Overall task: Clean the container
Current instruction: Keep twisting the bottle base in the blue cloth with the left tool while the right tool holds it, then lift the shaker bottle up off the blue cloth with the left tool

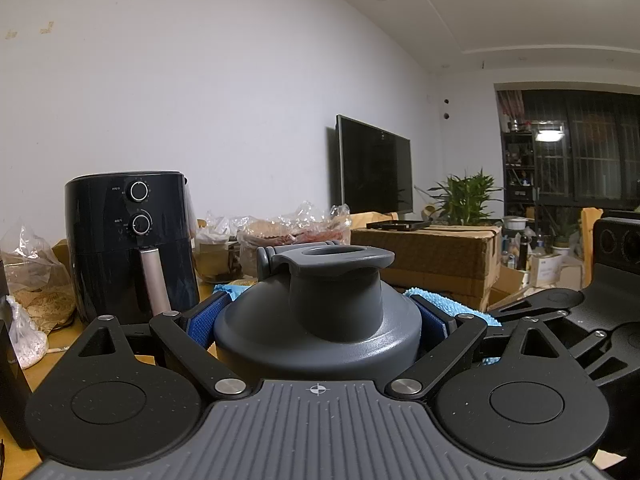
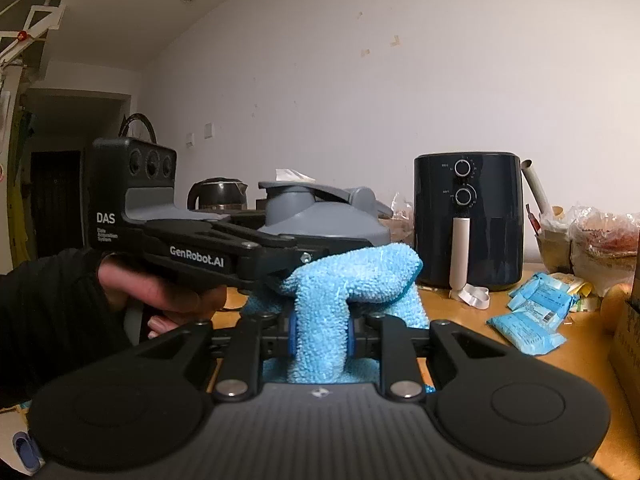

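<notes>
Between the blue pads of the left gripper (image 1: 318, 320) sits the grey container (image 1: 318, 320), clamped at its domed lid from both sides and held upright; its flip cap with the oval ring stands on top. Seen from the right wrist view, that same gripper reaches in from the left, a person's hand (image 2: 160, 288) wrapped round its handle, and the container (image 2: 320, 216) rises just behind its fingers. Nearer the camera, the right gripper (image 2: 322, 336) is clenched on a bunched fold of light blue cloth (image 2: 352, 276), whose free part drapes upward and lies against the container's side, below the lid.

As for progress, I judge the wiping to be under way rather than finished: cloth and container are touching, both tools are gripping, yet nothing visible tells how much of the surface is already clean. Only the lid and upper shoulder show; the body below is hidden. What remains, probably, is working the cloth round the rest and setting things down on the wooden table (image 2: 520, 360). Farther off to the right stands a black air fryer (image 2: 466, 220).
</notes>
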`<state>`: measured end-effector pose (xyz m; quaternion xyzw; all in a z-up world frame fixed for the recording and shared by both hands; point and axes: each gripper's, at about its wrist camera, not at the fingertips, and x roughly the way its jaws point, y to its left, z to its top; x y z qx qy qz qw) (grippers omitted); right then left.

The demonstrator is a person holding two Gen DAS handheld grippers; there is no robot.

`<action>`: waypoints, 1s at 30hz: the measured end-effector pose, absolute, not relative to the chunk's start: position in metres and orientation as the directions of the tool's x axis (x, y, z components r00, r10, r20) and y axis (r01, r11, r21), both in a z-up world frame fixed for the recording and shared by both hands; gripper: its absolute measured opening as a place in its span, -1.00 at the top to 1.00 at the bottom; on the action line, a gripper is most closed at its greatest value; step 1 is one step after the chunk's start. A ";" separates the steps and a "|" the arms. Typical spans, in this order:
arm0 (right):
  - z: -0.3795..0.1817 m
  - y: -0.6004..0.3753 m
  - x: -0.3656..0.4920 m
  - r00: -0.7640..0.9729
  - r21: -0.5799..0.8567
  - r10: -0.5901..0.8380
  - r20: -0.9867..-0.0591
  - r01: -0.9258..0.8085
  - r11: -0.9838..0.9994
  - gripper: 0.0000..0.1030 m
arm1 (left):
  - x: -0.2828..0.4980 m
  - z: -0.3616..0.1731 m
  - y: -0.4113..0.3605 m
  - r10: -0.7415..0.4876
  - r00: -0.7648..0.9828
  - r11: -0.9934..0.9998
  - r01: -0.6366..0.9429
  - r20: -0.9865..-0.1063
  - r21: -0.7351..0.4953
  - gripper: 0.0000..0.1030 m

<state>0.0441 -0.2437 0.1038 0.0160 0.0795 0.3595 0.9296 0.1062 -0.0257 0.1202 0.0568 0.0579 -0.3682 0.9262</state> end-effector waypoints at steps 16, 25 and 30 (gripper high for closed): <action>0.072 -0.241 0.057 0.682 0.132 0.682 -0.265 -0.675 0.726 0.65 | 0.108 0.121 -0.026 -0.674 0.724 0.724 0.687 -0.147 0.062 -0.84; 0.057 -0.240 0.063 0.657 0.153 0.684 -0.318 -0.676 0.720 0.65 | 0.109 0.121 -0.025 -0.674 0.724 0.725 0.686 -0.147 0.061 -0.84; 0.048 -0.237 0.066 0.644 0.151 0.678 -0.355 -0.676 0.721 0.68 | 0.109 0.120 -0.026 -0.673 0.725 0.725 0.686 -0.147 0.062 -0.84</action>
